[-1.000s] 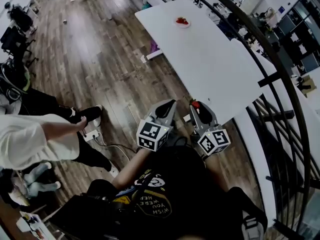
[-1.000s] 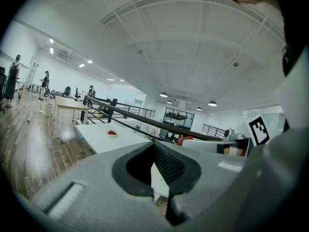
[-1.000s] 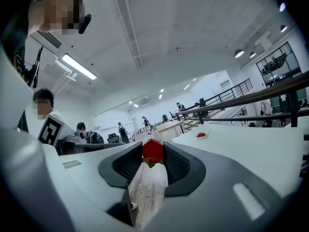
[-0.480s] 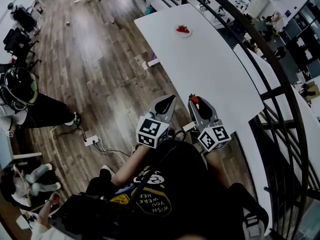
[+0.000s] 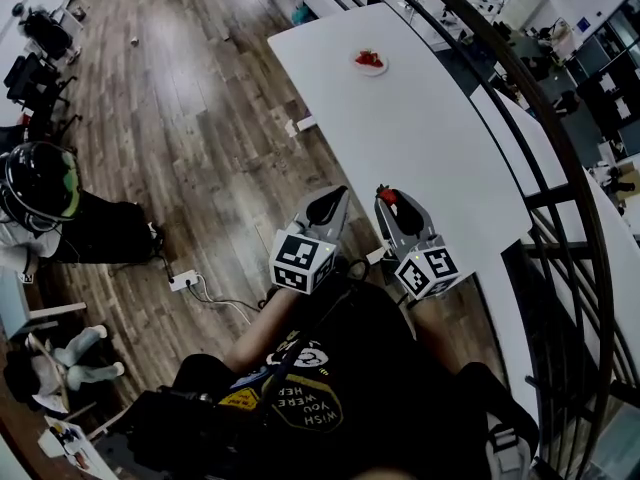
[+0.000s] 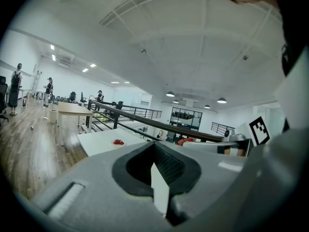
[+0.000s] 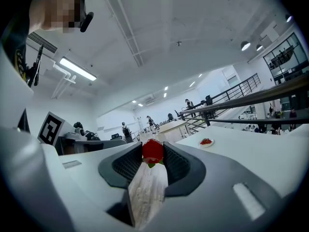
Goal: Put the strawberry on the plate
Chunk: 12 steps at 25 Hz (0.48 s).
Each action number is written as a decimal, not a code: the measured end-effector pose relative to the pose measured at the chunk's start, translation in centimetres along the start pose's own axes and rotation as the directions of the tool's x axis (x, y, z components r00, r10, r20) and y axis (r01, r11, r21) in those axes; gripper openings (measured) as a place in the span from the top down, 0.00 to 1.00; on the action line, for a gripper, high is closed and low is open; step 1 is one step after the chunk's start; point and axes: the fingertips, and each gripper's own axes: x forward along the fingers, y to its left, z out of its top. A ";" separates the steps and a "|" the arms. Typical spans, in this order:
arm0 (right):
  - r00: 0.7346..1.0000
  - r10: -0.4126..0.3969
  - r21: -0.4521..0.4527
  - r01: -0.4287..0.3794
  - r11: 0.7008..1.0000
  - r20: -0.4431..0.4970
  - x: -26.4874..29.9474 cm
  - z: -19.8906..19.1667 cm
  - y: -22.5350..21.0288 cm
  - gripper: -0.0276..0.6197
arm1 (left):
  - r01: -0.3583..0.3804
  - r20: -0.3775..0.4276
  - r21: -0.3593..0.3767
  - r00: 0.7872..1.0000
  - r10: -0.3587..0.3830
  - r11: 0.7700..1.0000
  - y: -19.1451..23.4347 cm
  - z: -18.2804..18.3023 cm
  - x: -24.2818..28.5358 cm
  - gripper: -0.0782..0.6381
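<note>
A red strawberry (image 7: 153, 152) with green leaves sits pinched between the pads of my right gripper (image 7: 153, 153); in the head view this strawberry (image 5: 388, 196) shows at the tip of the right gripper (image 5: 390, 200), just off the near end of the long white table (image 5: 430, 138). My left gripper (image 5: 331, 204) hangs beside it, shut with nothing held; its jaws (image 6: 157, 166) meet in the left gripper view. A small plate (image 5: 369, 63) holding red strawberries rests near the table's far end; that plate (image 7: 206, 142) lies ahead to the right in the right gripper view.
A dark curved railing (image 5: 520, 78) runs along the table's right side. Wooden floor (image 5: 180, 118) spreads to the left, with a cable and power strip (image 5: 184, 281) and a person with a helmet (image 5: 40, 180) at the left edge. Desks and people stand far off.
Both grippers edged slightly forward toward the table. The person in white at the left has gone from view, and a helmeted person now shows there.
</note>
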 end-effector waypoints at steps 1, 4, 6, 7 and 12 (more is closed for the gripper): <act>1.000 -0.003 0.000 0.003 1.000 -0.002 0.7 0.1 -0.2 0.74 | 0.004 -0.002 -0.006 1.000 -0.004 1.000 0.5 0.1 0.4 0.89; 1.000 -0.021 0.000 0.021 1.000 -0.004 2.9 0.1 -0.9 0.74 | 0.021 -0.012 -0.019 1.000 -0.021 1.000 2.4 0.2 1.7 0.89; 0.999 -0.037 0.000 0.037 0.999 -0.003 4.2 0.5 -1.2 0.74 | 0.035 -0.018 -0.010 0.999 -0.035 0.999 3.7 0.6 2.5 0.89; 0.999 -0.045 -0.003 0.045 0.999 -0.002 4.9 0.8 -1.3 0.74 | 0.043 -0.019 -0.005 0.999 -0.043 0.999 4.3 0.9 2.9 0.89; 0.997 -0.080 -0.010 0.080 0.997 0.004 8.3 1.6 -2.0 0.74 | 0.082 -0.017 0.002 0.997 -0.082 0.997 7.6 2.4 4.9 0.89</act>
